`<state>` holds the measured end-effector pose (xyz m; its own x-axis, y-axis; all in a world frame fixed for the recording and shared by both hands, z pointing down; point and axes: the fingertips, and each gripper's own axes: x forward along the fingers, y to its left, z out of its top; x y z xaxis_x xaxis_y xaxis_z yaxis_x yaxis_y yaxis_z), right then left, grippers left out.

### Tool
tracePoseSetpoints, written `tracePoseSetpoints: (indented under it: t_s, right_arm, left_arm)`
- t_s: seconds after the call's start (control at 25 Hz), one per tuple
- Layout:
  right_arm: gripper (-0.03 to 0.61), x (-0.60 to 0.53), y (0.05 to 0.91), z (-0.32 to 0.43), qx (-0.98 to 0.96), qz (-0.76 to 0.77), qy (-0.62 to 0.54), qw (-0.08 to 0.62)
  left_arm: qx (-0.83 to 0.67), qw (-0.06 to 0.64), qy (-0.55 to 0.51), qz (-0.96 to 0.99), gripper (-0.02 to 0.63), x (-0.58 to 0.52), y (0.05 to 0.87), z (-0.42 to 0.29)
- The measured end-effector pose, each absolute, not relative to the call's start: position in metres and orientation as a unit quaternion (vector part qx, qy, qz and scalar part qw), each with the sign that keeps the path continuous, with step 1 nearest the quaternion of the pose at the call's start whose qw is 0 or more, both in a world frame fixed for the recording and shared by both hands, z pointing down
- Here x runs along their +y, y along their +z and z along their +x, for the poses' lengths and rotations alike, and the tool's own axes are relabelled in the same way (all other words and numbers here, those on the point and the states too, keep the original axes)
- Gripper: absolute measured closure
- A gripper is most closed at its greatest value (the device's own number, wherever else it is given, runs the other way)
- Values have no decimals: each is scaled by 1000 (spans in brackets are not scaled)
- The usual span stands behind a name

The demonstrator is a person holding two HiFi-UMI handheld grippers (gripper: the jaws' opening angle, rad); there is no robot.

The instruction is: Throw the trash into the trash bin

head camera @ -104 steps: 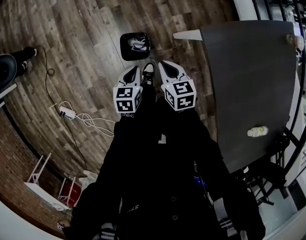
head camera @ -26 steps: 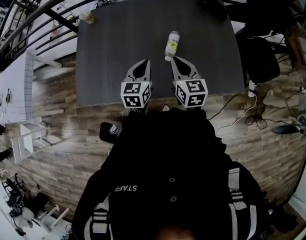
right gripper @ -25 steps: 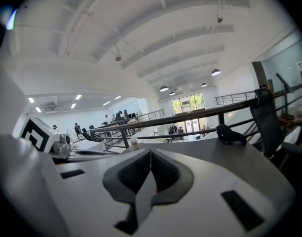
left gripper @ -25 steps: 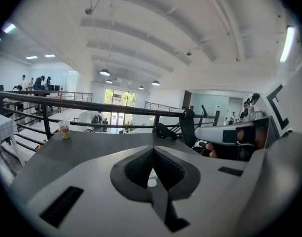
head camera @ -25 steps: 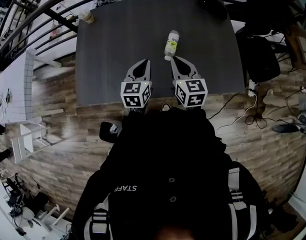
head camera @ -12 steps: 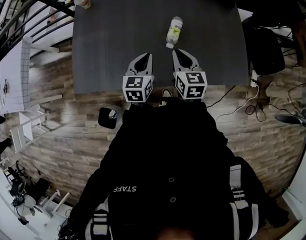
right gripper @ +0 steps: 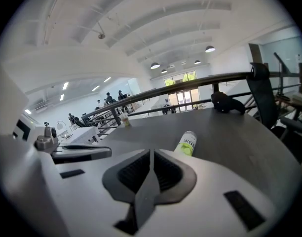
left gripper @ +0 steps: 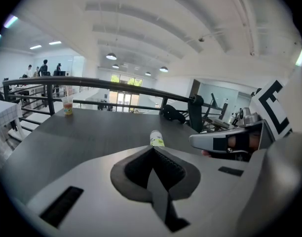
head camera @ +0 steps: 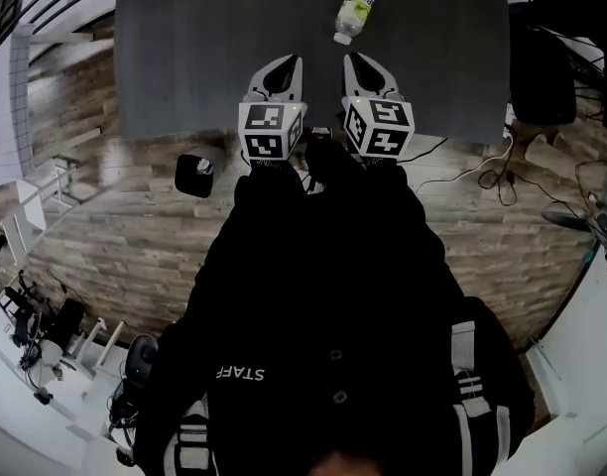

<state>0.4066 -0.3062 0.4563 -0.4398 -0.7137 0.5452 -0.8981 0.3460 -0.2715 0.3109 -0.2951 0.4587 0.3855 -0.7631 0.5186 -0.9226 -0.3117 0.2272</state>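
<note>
Both your left gripper and right gripper are closed tight on nothing. The bottle lies on its side on the table just ahead of the right one, so spread those jaws first and take it across its middle.

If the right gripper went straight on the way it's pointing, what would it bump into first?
Probably the plastic bottle lying on the dark table, just ahead of the shut right gripper and slightly to its right. Since the gripper tilts downward, it might touch the table first; depth is unclear.
</note>
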Motion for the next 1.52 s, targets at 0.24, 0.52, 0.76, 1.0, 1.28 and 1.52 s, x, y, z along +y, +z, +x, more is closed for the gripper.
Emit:
tracePoseSetpoints:
  t_s: [0.24,0.52,0.76,1.0,1.28,1.52]
  right_arm:
    - [560,-317,495,405,-781,522,291,181]
    - [558,-333,540,424,-758,540,314,188]
    - [497,-346,570,418,-743,545,330,206]
    - [432,-351,593,413,-721,555,357,213]
    - [356,-359,616,407,-695,572,370,232]
    - [334,-368,630,409,-683,576,375,245]
  left_arm:
    - [-533,269,172,784,614,-305,489,301]
    - [-535,282,192,773,612,-314,526,308]
    - [-530,301,209,765,612,-325,560,299]
    - [-530,311,214,759,612,-333,571,289]
    - [-537,317,217,751,612,-336,577,274]
    - [-548,327,215,739,612,-335,581,266]
